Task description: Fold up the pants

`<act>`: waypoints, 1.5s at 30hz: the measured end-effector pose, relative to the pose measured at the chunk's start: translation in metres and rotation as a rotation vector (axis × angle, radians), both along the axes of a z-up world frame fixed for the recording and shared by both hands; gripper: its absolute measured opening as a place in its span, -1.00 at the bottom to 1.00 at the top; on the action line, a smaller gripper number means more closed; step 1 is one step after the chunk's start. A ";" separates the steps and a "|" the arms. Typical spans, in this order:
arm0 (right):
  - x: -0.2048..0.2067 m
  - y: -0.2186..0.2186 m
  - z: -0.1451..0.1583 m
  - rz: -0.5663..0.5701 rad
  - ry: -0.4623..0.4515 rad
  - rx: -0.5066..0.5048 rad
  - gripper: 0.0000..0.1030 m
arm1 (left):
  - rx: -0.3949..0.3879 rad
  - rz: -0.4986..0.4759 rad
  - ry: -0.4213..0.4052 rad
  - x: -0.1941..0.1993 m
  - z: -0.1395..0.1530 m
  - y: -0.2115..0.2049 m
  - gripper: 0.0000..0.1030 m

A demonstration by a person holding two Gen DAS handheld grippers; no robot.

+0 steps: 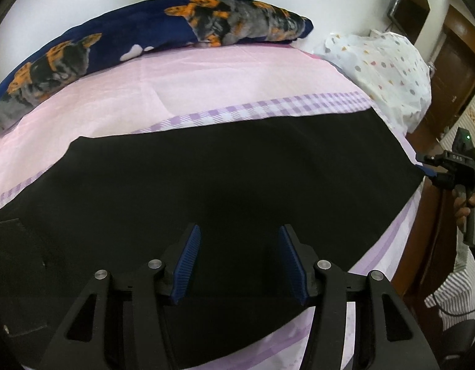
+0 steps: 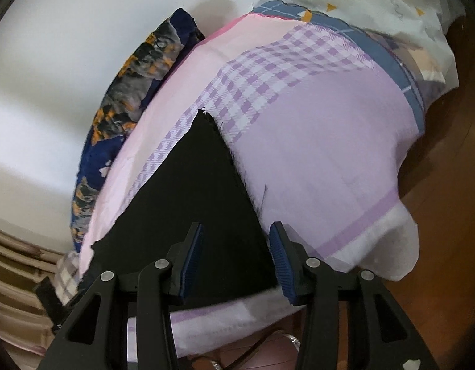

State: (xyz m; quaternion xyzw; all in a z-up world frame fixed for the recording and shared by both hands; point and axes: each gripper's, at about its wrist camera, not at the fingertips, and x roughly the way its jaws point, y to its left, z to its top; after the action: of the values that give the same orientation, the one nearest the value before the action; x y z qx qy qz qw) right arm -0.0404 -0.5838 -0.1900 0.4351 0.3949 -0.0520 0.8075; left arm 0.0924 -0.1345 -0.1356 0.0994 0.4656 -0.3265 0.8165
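Note:
Black pants (image 1: 222, 169) lie spread flat across a pink and lilac bed sheet (image 1: 206, 80). My left gripper (image 1: 239, 228) hovers over their near edge, open, with only flat cloth below its blue pads. A back pocket (image 1: 15, 277) shows at the far left. At the pants' right end my right gripper (image 1: 424, 166), held by a hand (image 1: 465, 206), reaches the corner. In the right wrist view the right gripper (image 2: 236, 225) is open over that narrow end of the pants (image 2: 200, 185). The hem edge runs just inside its right pad (image 2: 280, 256), and neither pad presses the cloth.
A navy blanket (image 1: 145, 30) with an orange and grey print lies along the far side of the bed by the white wall. A white dotted bundle (image 1: 385, 71) sits at the bed's far right corner. Brown wooden floor (image 2: 438, 246) lies beyond the mattress edge.

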 end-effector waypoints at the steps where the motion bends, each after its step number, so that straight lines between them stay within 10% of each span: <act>1: -0.004 0.000 -0.001 0.007 -0.008 0.012 -0.19 | 0.000 -0.005 0.004 -0.002 -0.001 -0.002 0.06; 12: -0.029 0.011 -0.022 -0.018 -0.105 0.222 -0.27 | 0.044 -0.035 0.046 -0.011 -0.021 -0.013 0.06; 28: -0.018 0.045 -0.018 -0.052 -0.120 0.201 -0.23 | 0.050 -0.041 0.023 -0.012 -0.022 -0.015 0.09; 36: -0.009 0.028 -0.018 -0.175 -0.088 0.192 -0.82 | 0.022 -0.040 0.027 -0.012 -0.022 -0.013 0.15; 45: 0.057 0.109 0.034 0.041 -0.171 0.157 -0.83 | -0.116 0.138 0.099 0.010 -0.006 0.041 0.18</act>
State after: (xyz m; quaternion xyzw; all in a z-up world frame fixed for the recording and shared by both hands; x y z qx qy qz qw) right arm 0.0166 -0.4743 -0.1564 0.4915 0.3363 0.0330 0.8026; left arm 0.1023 -0.0931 -0.1414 0.0035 0.4913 -0.3006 0.8175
